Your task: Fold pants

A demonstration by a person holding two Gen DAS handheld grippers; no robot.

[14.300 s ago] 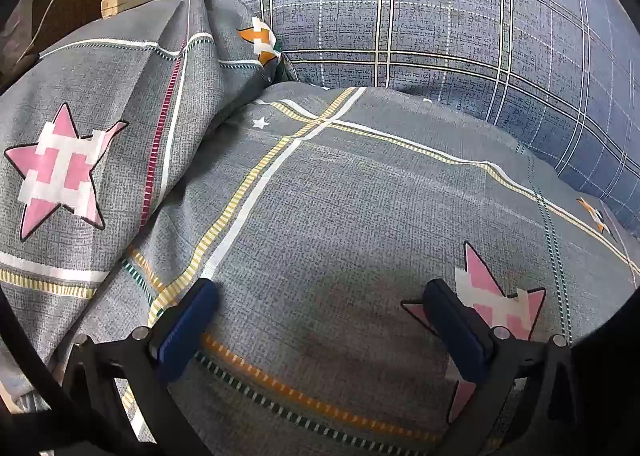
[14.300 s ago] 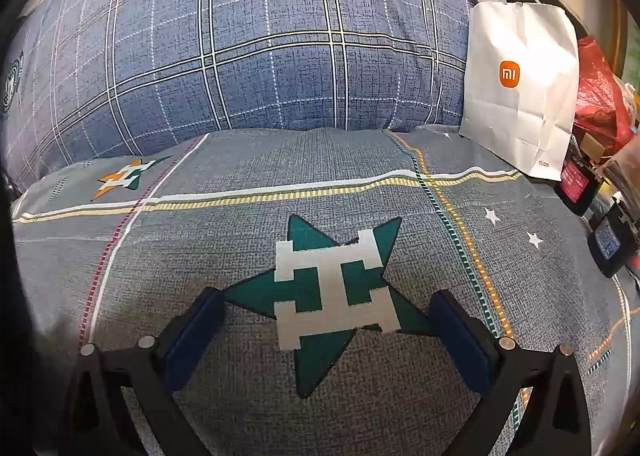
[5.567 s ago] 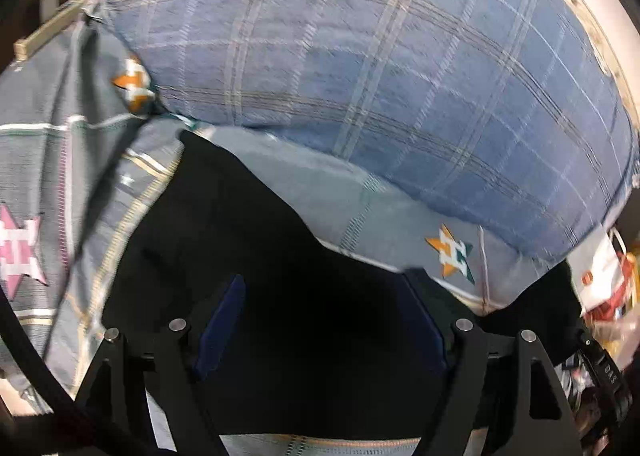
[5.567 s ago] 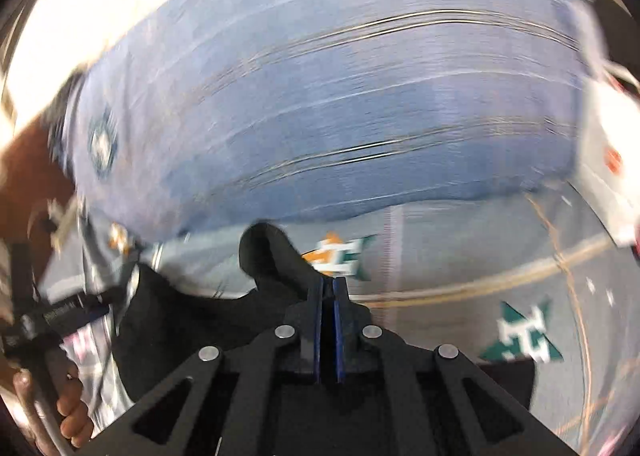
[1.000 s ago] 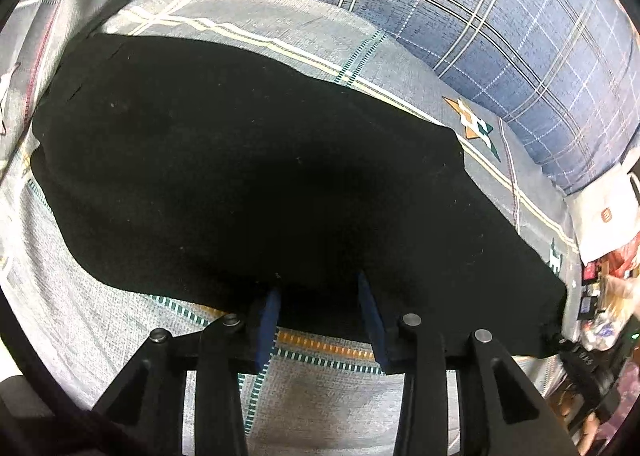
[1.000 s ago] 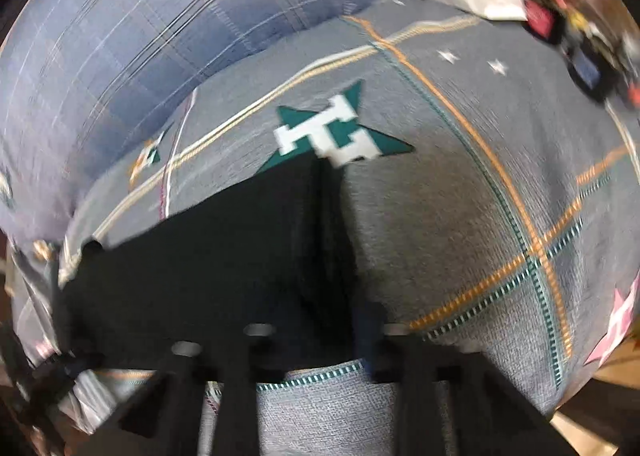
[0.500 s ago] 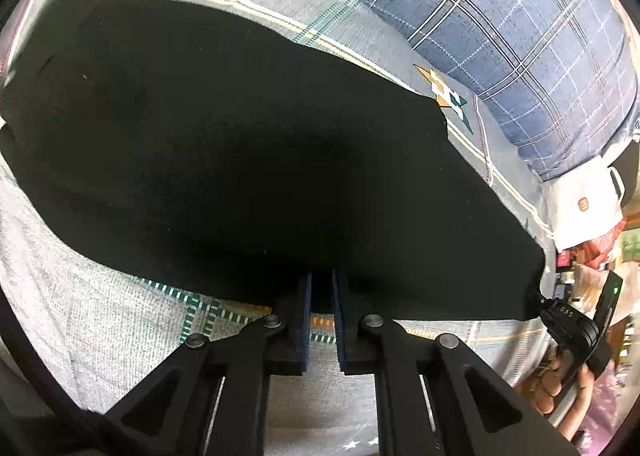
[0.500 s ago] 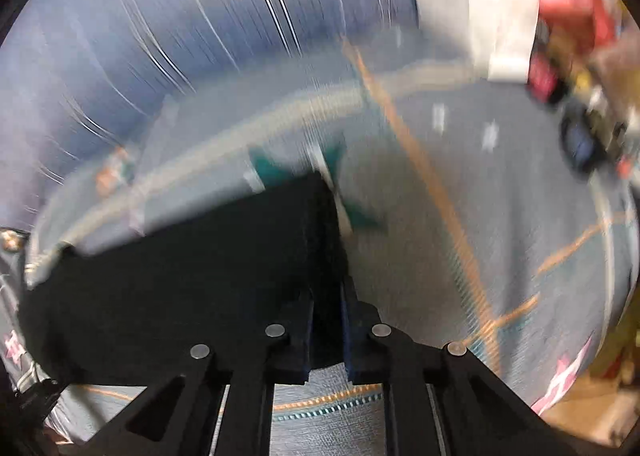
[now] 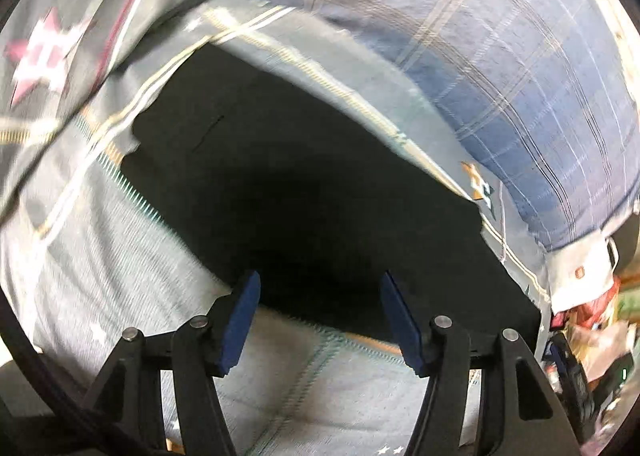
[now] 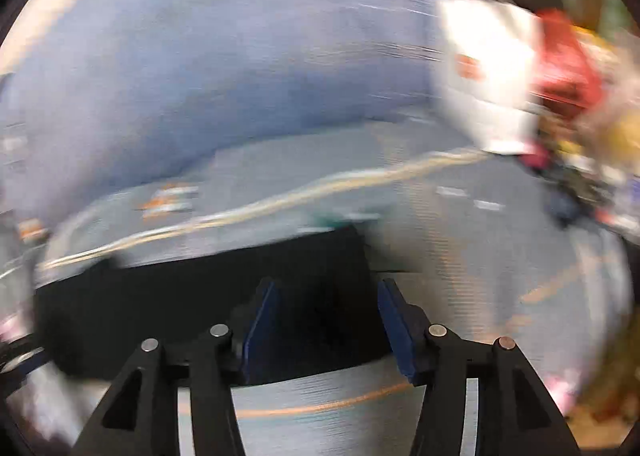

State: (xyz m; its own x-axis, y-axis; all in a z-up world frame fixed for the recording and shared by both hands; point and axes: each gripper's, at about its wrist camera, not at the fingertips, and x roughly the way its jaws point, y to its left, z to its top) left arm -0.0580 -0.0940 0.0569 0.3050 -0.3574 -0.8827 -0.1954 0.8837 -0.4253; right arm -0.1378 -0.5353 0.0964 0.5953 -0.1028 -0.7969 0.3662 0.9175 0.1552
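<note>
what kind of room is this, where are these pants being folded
Probably a bedroom: the black pants lie on a grey star-print bedsheet, against a bulky blue plaid duvet, with a white shopping bag alongside.

left gripper (image 9: 320, 316): black frame | blue pads | silver screws

A bed (image 9: 100, 256) is being covered by a grey sheet printed with stars and stripes. A blue plaid quilt (image 9: 500, 56) is being heaped along its far side. A white paper bag (image 10: 488, 76) is being stood beside blurred clutter.
</note>
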